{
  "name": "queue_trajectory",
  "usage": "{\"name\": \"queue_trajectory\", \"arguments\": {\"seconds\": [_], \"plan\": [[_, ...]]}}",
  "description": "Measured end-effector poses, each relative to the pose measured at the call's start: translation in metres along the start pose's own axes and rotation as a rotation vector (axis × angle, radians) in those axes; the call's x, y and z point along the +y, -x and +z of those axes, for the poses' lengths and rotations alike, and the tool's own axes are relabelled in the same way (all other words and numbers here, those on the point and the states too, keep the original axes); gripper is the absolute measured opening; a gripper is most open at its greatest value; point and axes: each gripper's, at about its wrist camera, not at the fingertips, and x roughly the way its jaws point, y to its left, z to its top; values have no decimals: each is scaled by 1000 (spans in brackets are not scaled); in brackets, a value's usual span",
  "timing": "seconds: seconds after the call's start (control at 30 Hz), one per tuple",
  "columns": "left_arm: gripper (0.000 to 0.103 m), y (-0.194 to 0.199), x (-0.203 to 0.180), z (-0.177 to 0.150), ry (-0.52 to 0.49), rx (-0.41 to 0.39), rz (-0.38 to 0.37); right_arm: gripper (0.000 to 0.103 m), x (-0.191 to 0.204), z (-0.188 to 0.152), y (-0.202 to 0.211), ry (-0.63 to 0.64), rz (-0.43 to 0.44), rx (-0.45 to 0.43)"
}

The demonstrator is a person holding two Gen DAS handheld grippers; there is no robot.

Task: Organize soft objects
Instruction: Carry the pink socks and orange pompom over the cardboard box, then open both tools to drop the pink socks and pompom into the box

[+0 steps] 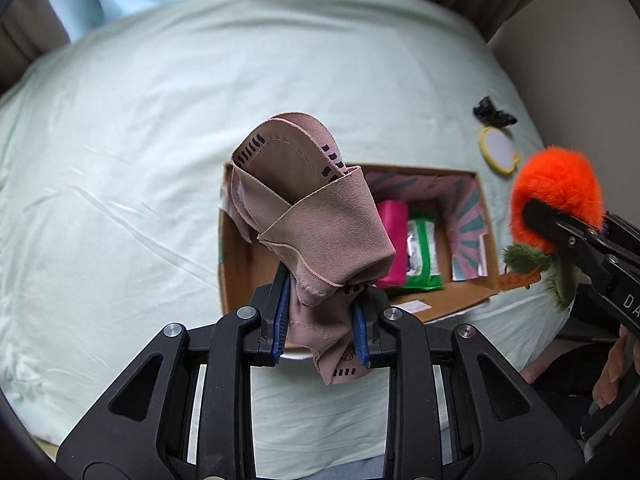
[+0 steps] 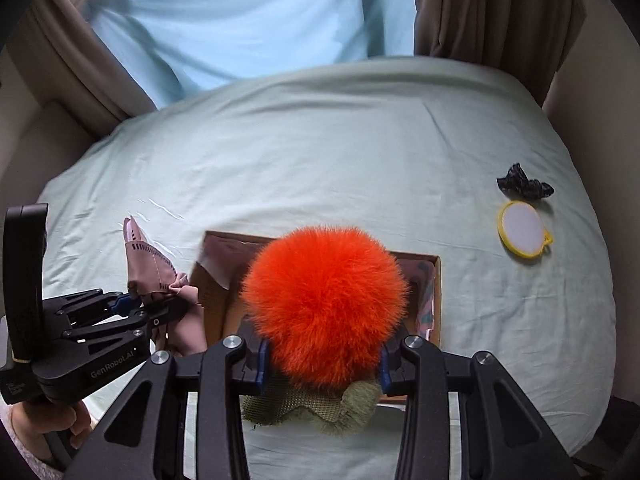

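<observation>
My left gripper [image 1: 322, 320] is shut on a dusty-pink sock [image 1: 316, 216] and holds it above the left end of an open cardboard box [image 1: 236, 264]. The sock also shows in the right wrist view [image 2: 148, 276], held by the left gripper [image 2: 160, 304]. My right gripper [image 2: 322, 360] is shut on a fluffy orange plush ball [image 2: 324, 312] with green leaves [image 2: 320, 404], over the box [image 2: 436, 300]. The plush also shows at the right in the left wrist view [image 1: 560, 188].
The box stands on a pale green bedsheet [image 1: 120, 160] and holds a pink pack [image 1: 394, 248] and a green wipes pack [image 1: 424, 256]. A yellow-rimmed round mirror [image 2: 524, 234] and a black scrunchie [image 2: 524, 186] lie at the right. Curtains hang behind.
</observation>
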Motion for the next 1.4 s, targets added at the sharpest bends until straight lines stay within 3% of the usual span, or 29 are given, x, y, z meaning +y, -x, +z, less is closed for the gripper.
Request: {"name": "queue_trajectory", "arguments": {"seconds": [0.43,0.6,0.63,0.7,0.73,0.77,0.83,0.87,0.9,1.17,1.4], "plan": [[23,-98,10,13,-6,209,45,36,-34,0,-95,-95,-56,204],[24,-112,7,20,-35,239,54,36,-47,2,-113,-121,-76,248],[30,-113,6,22,-47,242,55,36,-48,3,-116,-127,-73,257],[64,-113,-1,27,-84,233,74,40,-51,5,-123,-147,-37,277],[98,-115,-6,30,-104,232,81,42,-53,5,-126,-162,-22,281],[103,-113,-9,31,-119,228,92,49,-55,5,-127,-171,-17,282],[103,-104,-13,31,-126,188,92,76,-56,6,-129,-177,-23,279],[103,-101,-13,32,-121,178,75,97,-56,6,-129,-174,-35,266],[103,-100,-14,32,-115,180,62,102,-56,6,-128,-172,-40,261],[103,-89,-2,27,-30,182,40,102,-49,4,-116,-151,-34,233],[103,-62,-1,21,-29,135,60,102,-34,5,-93,-111,-32,182]]}}
